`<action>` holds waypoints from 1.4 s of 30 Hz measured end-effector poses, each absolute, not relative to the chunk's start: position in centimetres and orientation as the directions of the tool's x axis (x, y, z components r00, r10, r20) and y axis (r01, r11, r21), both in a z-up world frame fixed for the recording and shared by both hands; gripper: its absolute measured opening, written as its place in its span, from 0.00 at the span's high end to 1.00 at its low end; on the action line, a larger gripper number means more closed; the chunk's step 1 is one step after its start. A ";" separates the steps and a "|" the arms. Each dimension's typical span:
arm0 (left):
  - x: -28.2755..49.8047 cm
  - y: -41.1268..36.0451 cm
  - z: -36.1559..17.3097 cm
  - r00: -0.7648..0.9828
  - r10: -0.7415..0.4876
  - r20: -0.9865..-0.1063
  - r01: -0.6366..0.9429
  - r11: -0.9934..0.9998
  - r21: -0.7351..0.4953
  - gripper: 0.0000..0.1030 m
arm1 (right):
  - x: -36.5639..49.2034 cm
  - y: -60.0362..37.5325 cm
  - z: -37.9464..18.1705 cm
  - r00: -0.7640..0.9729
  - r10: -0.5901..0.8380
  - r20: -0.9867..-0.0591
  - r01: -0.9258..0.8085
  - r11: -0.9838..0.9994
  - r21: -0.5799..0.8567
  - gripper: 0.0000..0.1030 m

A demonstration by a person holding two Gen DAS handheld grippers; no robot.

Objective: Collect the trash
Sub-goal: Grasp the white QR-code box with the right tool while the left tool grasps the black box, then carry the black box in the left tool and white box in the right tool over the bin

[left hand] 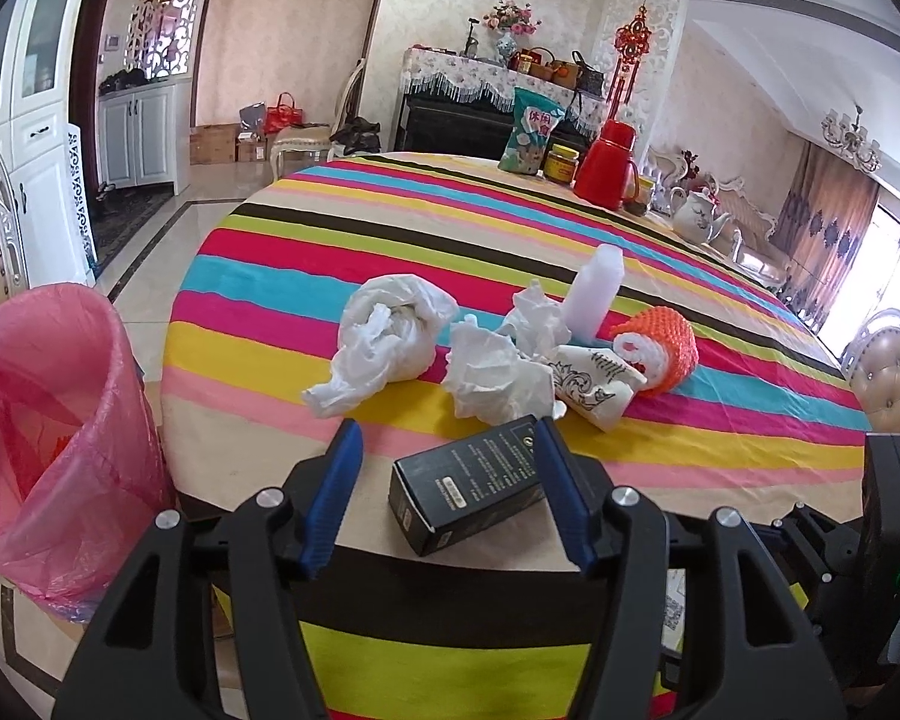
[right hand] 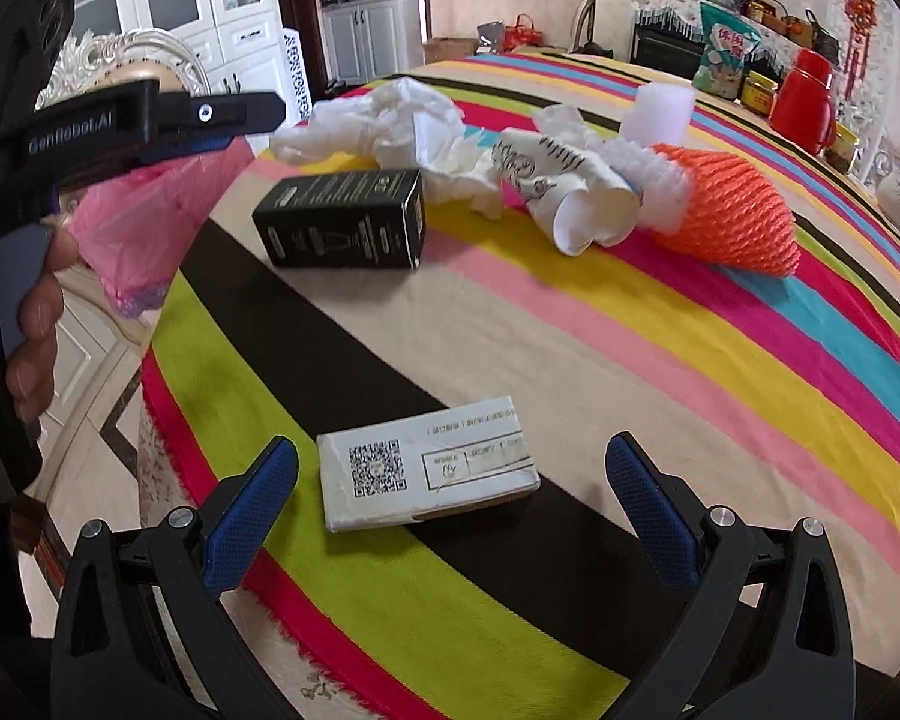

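Note:
A black carton (left hand: 468, 483) lies near the table's front edge between the fingers of my left gripper (left hand: 447, 427). The right pad sits against the carton's end, the left pad stands off it, and the jaws are open. In the right wrist view a white carton with a QR code (right hand: 429, 468) lies flat between the widely open fingers of my right gripper (right hand: 450, 444), touching neither. Further in lie a crumpled white bag (left hand: 390, 330), tissue (left hand: 492, 381), a crushed paper cup (left hand: 594, 387), an orange foam net (left hand: 666, 354) and a white bottle (left hand: 594, 288). A pink-lined bin (left hand: 54, 420) stands left of the table.
The striped tablecloth (left hand: 330, 228) covers a round table. At its far side stand a red flask (left hand: 606, 162), a snack bag (left hand: 534, 132), a jar (left hand: 561, 163) and a teapot (left hand: 699, 213). Padded chairs (left hand: 894, 372) flank the table. A person's hand (right hand: 36, 300) holds the left gripper's handle.

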State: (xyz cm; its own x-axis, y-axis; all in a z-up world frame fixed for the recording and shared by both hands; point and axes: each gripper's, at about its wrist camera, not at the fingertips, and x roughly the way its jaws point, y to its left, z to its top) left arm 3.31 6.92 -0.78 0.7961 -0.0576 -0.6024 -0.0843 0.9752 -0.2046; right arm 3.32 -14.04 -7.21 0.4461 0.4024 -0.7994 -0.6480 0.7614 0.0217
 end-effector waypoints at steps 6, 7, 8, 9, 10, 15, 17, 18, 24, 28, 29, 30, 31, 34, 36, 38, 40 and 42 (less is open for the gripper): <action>3.5 7.1 -1.3 0.789 -0.064 -0.611 -0.084 0.974 -0.210 0.44 | 3.6 -14.3 -7.4 0.436 0.400 -0.806 -0.646 0.763 0.029 0.36; 3.5 7.1 -1.4 0.787 -0.066 -0.613 -0.083 0.974 -0.212 0.44 | 3.8 -14.4 -7.2 0.436 0.406 -0.803 -0.643 0.765 0.038 0.36; 3.6 7.1 -1.4 0.785 -0.069 -0.615 -0.081 0.974 -0.212 0.44 | 3.9 -14.5 -7.1 0.441 0.407 -0.800 -0.638 0.769 0.039 0.36; 3.6 7.0 -1.5 0.784 -0.070 -0.616 -0.080 0.974 -0.213 0.44 | 4.0 -14.7 -7.0 0.444 0.408 -0.798 -0.634 0.772 0.043 0.37; 3.6 6.9 -1.5 0.782 -0.073 -0.619 -0.078 0.974 -0.214 0.42 | 4.3 -14.9 -7.0 0.445 0.413 -0.795 -0.629 0.776 0.051 0.37; 4.2 5.8 -2.0 0.768 -0.096 -0.634 -0.065 0.972 -0.225 0.34 | 5.1 -15.9 -6.1 0.477 0.426 -0.769 -0.598 0.798 0.071 0.37; 4.6 5.2 -2.3 0.757 -0.102 -0.645 -0.067 0.971 -0.232 0.30 | 5.5 -16.3 -5.8 0.489 0.427 -0.760 -0.586 0.807 0.076 0.37; 4.8 4.9 -2.4 0.753 -0.100 -0.650 -0.072 0.970 -0.233 0.27 | 5.8 -16.6 -5.5 0.499 0.427 -0.755 -0.578 0.813 0.078 0.37; 6.0 3.1 -3.1 0.735 -0.047 -0.676 -0.144 0.964 -0.224 0.10 | 6.8 -17.8 -4.7 0.537 0.425 -0.729 -0.539 0.837 0.091 0.37; 6.8 2.3 -3.6 0.720 0.011 -0.694 -0.207 0.958 -0.200 0.06 | 7.6 -18.6 -4.3 0.557 0.423 -0.715 -0.518 0.850 0.099 0.37; 6.9 2.1 -3.7 0.715 0.017 -0.699 -0.215 0.957 -0.197 0.05 | 7.9 -18.9 -4.2 0.560 0.422 -0.713 -0.514 0.852 0.100 0.37; 7.2 1.9 -3.9 0.706 0.031 -0.708 -0.228 0.956 -0.185 0.05 | 8.1 -19.0 -4.2 0.563 0.421 -0.712 -0.511 0.854 0.102 0.37; 7.4 1.8 -4.0 0.698 0.044 -0.715 -0.238 0.955 -0.174 0.05 | 8.2 -19.1 -4.1 0.563 0.421 -0.711 -0.509 0.855 0.102 0.37; 7.9 1.6 -4.3 0.678 0.081 -0.731 -0.265 0.954 -0.140 0.05 | 8.7 -19.4 -3.8 0.572 0.420 -0.704 -0.499 0.860 0.107 0.37; 8.3 1.5 -4.6 0.664 0.102 -0.740 -0.273 0.955 -0.114 0.07 | 9.0 -19.5 -3.5 0.580 0.419 -0.699 -0.492 0.864 0.109 0.37; 8.5 1.5 -4.8 0.655 0.110 -0.747 -0.271 0.958 -0.097 0.16 | 9.3 -19.7 -3.4 0.586 0.419 -0.694 -0.487 0.866 0.111 0.37; 8.4 1.5 -4.7 0.657 0.116 -0.745 -0.267 0.960 -0.086 0.16 | 9.7 -19.7 -3.2 0.589 0.418 -0.691 -0.484 0.868 0.113 0.37; 8.4 1.5 -4.5 0.662 0.112 -0.741 -0.260 0.962 -0.087 0.16 | 10.0 -19.7 -3.1 0.591 0.419 -0.689 -0.482 0.868 0.115 0.37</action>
